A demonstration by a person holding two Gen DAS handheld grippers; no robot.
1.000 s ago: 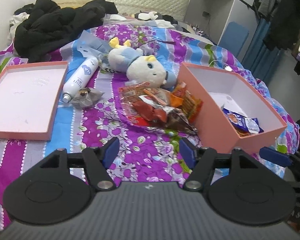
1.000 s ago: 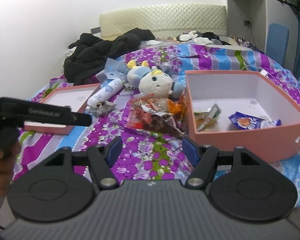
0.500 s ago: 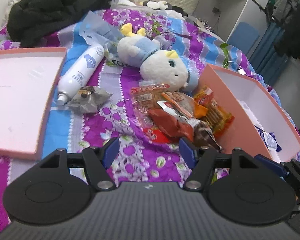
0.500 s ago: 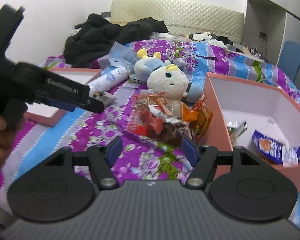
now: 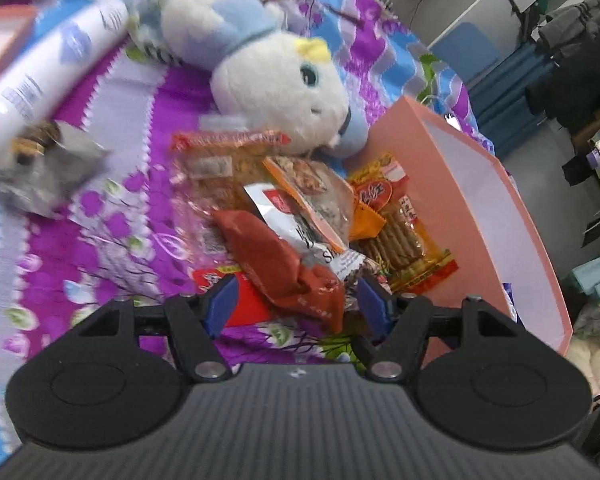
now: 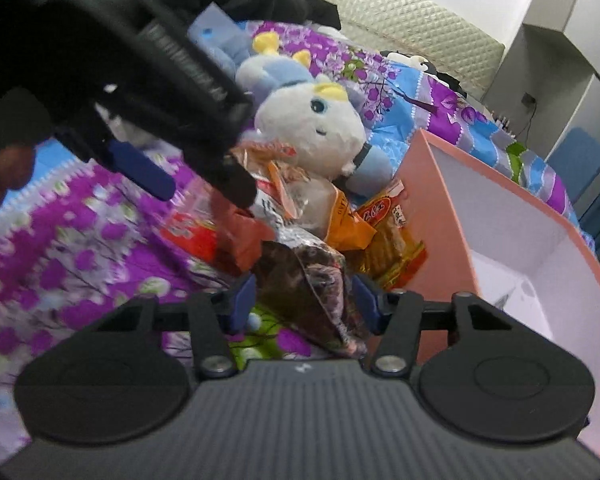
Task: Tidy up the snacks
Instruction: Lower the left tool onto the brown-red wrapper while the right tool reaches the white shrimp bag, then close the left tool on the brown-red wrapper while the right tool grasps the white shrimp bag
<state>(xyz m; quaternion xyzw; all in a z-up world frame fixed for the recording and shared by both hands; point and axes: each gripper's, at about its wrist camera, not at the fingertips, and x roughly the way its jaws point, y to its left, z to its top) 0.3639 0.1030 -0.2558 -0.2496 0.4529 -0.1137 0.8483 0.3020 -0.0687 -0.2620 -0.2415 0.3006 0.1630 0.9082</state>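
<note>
Both grippers closer to snack pile point(image 5: 300, 220) than second ago. Left gripper point(image 5: 296, 304) spread wide, straddling red-brown packet point(image 5: 284, 268). Right gripper point(image 6: 304, 300) spread around dark packet point(image 6: 312, 284), nothing clamped. Pile sits just beside pink box point(image 6: 432, 216), likely for short transfer.

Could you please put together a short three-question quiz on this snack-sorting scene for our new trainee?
1. True or false: the left gripper is shut on the red-brown packet.
2. Multiple choice: the snack pile lies (A) inside the pink box, (B) on the bedspread beside the box, (C) on the plush toy.
3. Which packet sits between the fingers of the right gripper?

Key:
1. False: its jaws stand open on either side of the packet.
2. B.
3. The dark clear-wrapped packet; the jaws are open, not yet clamped.
</note>
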